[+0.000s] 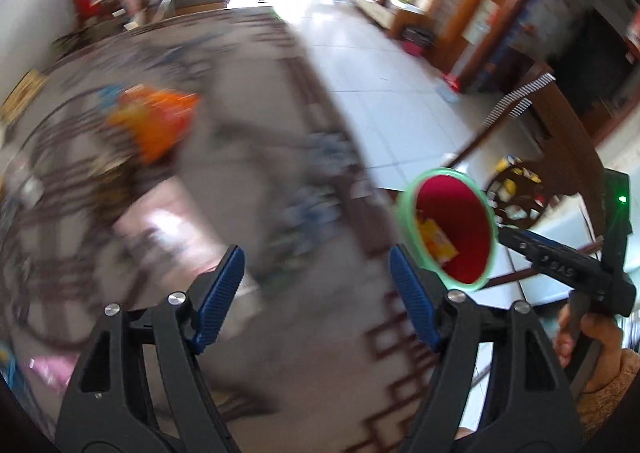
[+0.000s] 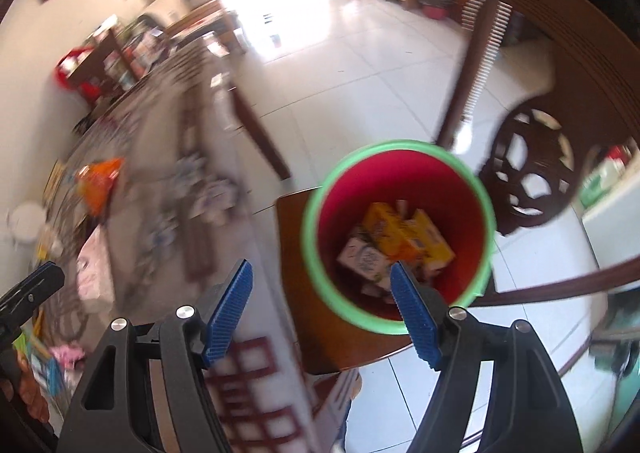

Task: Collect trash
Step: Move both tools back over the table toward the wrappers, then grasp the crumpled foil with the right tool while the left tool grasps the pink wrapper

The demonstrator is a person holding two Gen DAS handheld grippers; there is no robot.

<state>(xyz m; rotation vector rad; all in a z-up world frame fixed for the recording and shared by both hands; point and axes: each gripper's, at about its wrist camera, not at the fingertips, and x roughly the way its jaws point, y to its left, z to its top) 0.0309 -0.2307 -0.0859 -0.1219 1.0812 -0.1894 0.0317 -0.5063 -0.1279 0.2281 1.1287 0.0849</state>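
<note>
Fingers (image 1: 220, 289) of left gripper (image 1: 316, 293): spread, empty; right gripper (image 2: 320, 305) likewise. Orange wrapper (image 1: 154, 121): on counter (image 1: 328, 333), far side. Red bin (image 2: 400, 237): beside counter edge, part-filled. Wrapper to be approached squarely, pinched mid-body.

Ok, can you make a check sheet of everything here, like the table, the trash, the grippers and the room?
Surface: patterned tablecloth, badly blurred.
Job's things: red bin with green rim on a wooden stool, yellow cartons inside; orange wrapper lying on the table.
Clutter: pink packet and other small bits, too blurred to name.
Grippers: left gripper open, empty; right gripper open, empty, near the bin.
Cables: nothing seen.
Surroundings: carved wooden chair, white tiled floor, bright doorway.
</note>
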